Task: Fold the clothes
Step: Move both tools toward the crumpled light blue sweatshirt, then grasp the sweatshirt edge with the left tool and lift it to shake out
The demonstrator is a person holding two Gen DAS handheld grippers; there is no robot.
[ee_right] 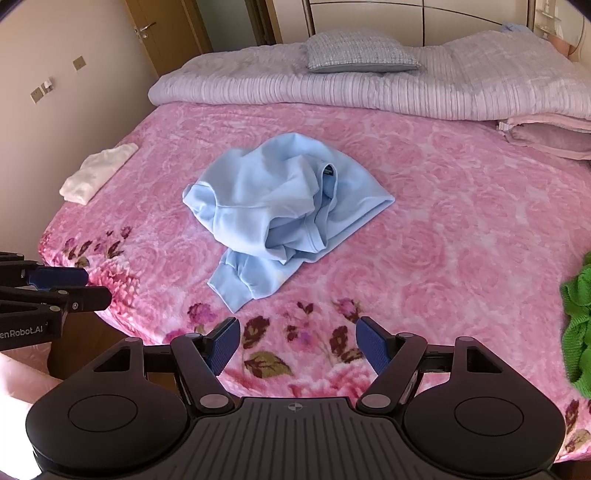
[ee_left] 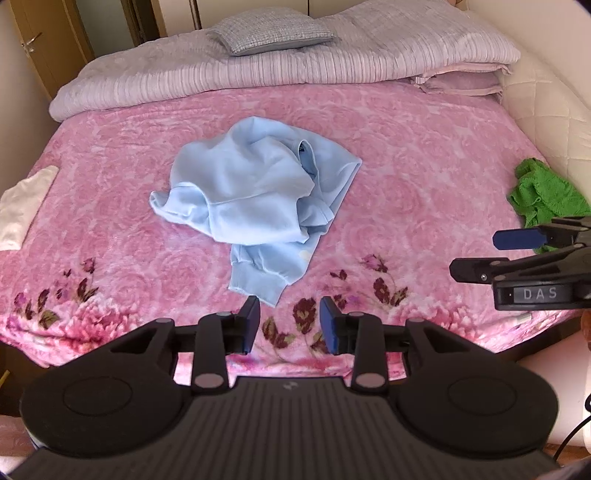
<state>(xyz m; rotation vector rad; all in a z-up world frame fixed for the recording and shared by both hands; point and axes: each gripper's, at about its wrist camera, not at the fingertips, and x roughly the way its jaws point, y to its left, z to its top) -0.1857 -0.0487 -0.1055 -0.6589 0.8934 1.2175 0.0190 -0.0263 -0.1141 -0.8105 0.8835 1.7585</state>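
**Soft blue sweatshirt lies crumpled ahead of 2 empty grippers**

The bed (ee_left: 424,177), under a pink rose-print blanket, fills both views ahead of the jaws. Across its far end, well beyond them, runs a rolled lilac quilt (ee_left: 295,74) with a grey cushion (ee_left: 271,35) on top.

The light blue sweatshirt (ee_left: 255,188) lies in a loose heap at mid-bed, straight ahead of both pairs of jaws and not folded. Its body is bunched and doubled over itself, the neck opening showing toward the far right of the heap. One sleeve with a ribbed cuff (ee_right: 236,286) trails toward the jaws, ending just ahead of the left gripper's.

It looks like a fleecy knit: light, limp and not slippery, so it should sag from any single pinch and drag on the plush blanket rather than slide. A judgement: the ribbed cuff and hem band are the thickest edges and offer the surest bite, and 2 holds spaced apart would spread it better than 1.

A small green garment (ee_left: 543,192) sits crumpled far to the right of the jaws; a white cloth (ee_right: 98,173), laid flat and compact, lies far to the left.

The left gripper (ee_left: 290,323) hovers over the near edge, jaws moderately parted and holding nothing. The right gripper (ee_right: 297,343) hovers alongside, jaws wider apart and also empty.
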